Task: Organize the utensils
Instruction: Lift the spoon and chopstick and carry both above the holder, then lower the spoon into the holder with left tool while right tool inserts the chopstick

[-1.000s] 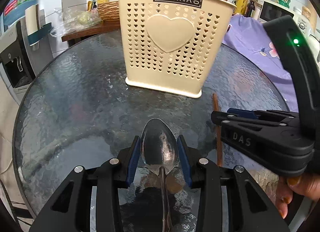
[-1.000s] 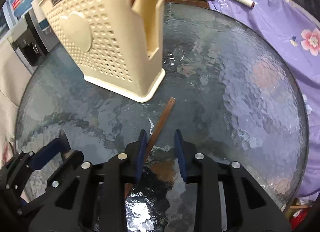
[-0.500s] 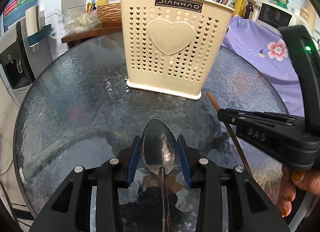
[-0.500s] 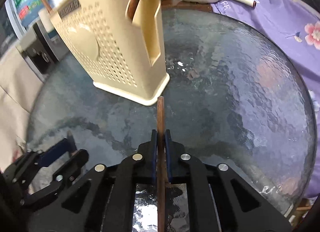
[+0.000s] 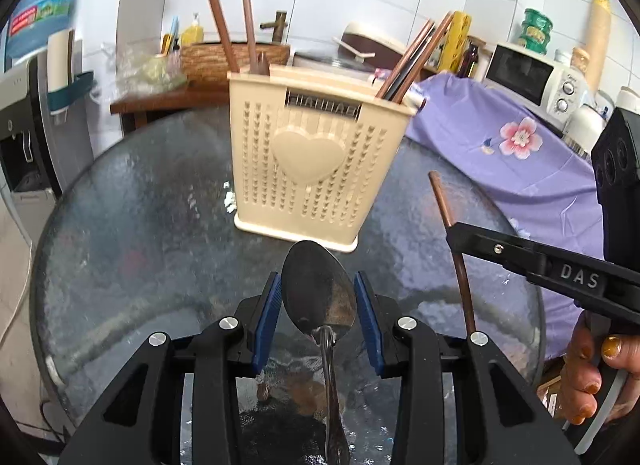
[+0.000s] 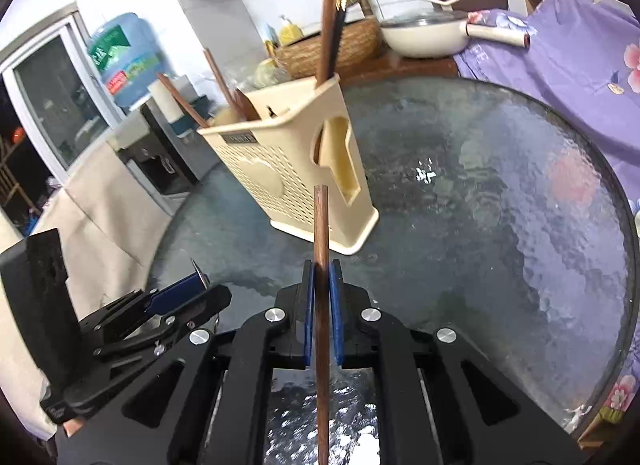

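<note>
Above glass table [image 6: 500, 205], chopstick [image 6: 321, 265] between jaws.

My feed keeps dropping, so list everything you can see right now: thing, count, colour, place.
utensil caddy: one, cream, perforated, standing on the table
chopsticks in caddy: several, brown, sticking out of the top
table: one, round, dark textured glass
spoon: one, metal, between the left tongs' pads
chopstick: one, brown, clamped in the right tongs
pan: one, cream, on the side counter
wicker basket: one, tan, behind the caddy
microwave: one, white, far right
purple floral cloth: one, right of the table
left tongs: black, blue pads
right tongs: black, blue pads
hand: one, gripping the right tongs' handle
</note>
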A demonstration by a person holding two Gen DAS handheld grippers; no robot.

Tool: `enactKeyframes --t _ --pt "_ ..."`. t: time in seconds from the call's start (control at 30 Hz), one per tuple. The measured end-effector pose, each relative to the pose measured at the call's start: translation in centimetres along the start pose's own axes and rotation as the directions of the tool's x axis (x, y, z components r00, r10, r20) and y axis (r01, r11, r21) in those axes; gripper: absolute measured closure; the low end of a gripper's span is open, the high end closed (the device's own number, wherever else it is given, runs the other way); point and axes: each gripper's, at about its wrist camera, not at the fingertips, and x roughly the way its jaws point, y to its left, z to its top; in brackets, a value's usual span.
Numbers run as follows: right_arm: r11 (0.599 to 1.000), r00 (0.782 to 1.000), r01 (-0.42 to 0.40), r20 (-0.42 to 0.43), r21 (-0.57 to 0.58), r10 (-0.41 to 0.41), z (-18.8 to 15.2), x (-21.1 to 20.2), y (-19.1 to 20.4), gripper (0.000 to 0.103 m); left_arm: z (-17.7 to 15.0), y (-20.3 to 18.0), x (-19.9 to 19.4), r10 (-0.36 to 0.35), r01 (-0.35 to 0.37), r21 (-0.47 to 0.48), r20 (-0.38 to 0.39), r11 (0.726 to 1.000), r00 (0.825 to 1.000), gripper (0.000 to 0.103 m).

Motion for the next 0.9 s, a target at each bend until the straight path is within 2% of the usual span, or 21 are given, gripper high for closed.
enactKeyframes --t 0.27,0.67,0.9 --pt "0.998 0.997 -0.053 0.058 -0.017 0.054 1.3 -3.7 0.4 0.095 1.4 -0.6 -2.1 0.001 -0.001 0.011 0.057 1.0 0.998 0.067" --pt "0.994 0.986 -0.053 0.151 -0.097 0.067 3.7 -7.5 2.7 0.095 4.4 -0.5 -4.1 -0.014 0.012 0.015 0.12 1.0 0.993 0.067" --pt "0.992 0.979 -0.043 0.194 -0.117 0.065 5.6 -8.4 3.6 0.096 6.6 -0.2 -4.7 0.008 -0.009 0.007 0.16 1.0 0.987 0.067"
